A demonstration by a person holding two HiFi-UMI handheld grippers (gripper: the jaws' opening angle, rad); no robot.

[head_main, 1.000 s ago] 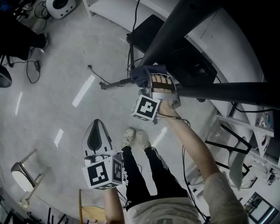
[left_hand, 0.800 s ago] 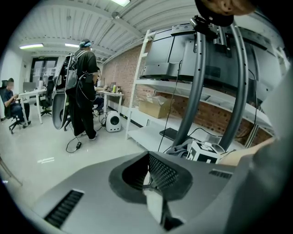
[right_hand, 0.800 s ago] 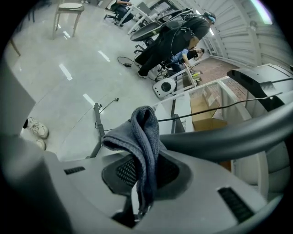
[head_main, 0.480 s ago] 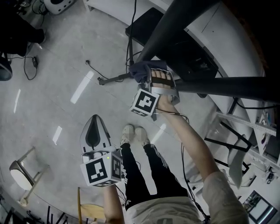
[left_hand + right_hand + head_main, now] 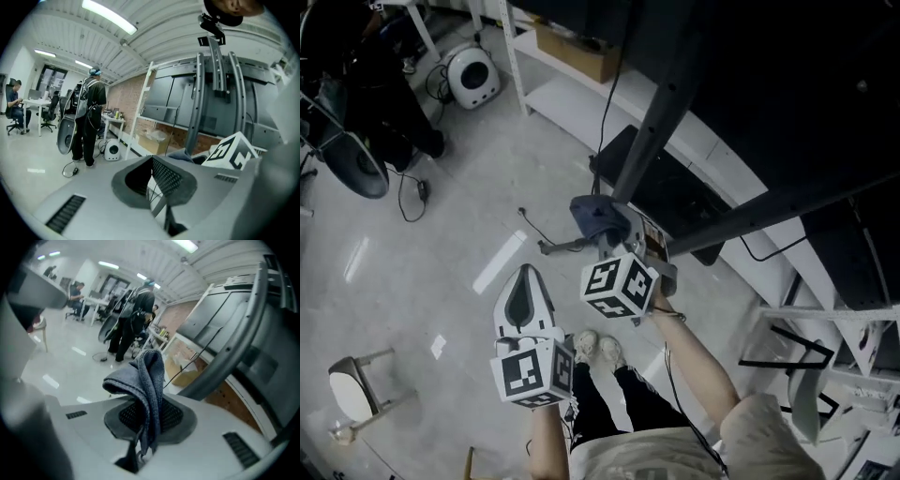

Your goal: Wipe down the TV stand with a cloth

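A blue-grey cloth hangs folded from my right gripper, which is shut on it. In the head view the cloth sits just left of the TV stand's dark slanted leg, near where a second dark bar meets it, and the right gripper is below it; whether cloth and leg touch is unclear. The stand's grey bar curves past on the right. My left gripper hangs lower left over the floor, its jaws shut on nothing.
A white shelf rack with a cardboard box stands behind the stand, with a round white device beside it. A cable trails on the floor. A person in dark clothes stands to the left. A stool sits at the lower left.
The head view has swung to show more of the room. My right gripper, with the cloth, now sits slightly left of the stand's bar junction. The left gripper has kept its place.
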